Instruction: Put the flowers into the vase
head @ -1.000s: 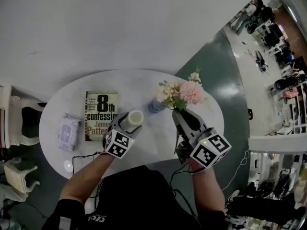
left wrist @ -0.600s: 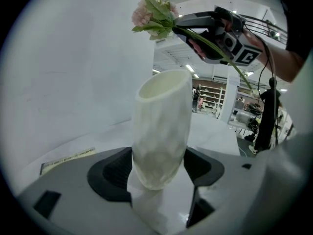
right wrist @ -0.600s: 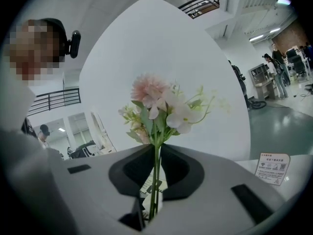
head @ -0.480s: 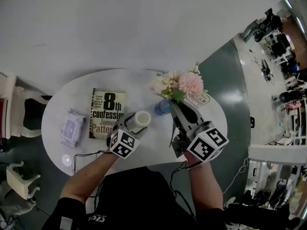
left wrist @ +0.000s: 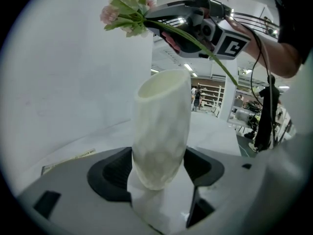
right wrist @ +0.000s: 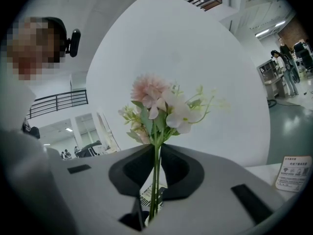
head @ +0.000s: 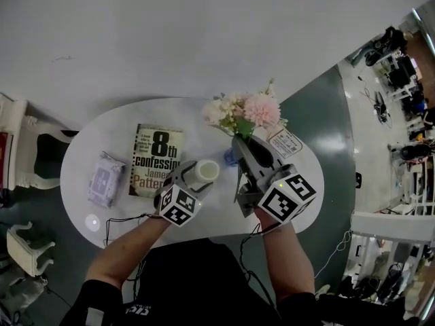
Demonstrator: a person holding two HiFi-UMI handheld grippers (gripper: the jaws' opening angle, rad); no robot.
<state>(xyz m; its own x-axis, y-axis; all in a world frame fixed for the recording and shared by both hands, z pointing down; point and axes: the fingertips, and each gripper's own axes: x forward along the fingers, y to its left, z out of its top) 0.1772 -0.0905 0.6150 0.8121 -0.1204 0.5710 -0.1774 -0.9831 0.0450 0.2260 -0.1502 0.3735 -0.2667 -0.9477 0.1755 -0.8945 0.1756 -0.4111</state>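
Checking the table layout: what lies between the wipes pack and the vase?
The book lies flat between the wipes pack and the vase, in the head view.

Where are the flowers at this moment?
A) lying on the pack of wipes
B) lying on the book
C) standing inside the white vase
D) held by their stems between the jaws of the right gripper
D: the right gripper pinches the green stems of the flowers above the table, and no stem enters the white vase that the left gripper holds.
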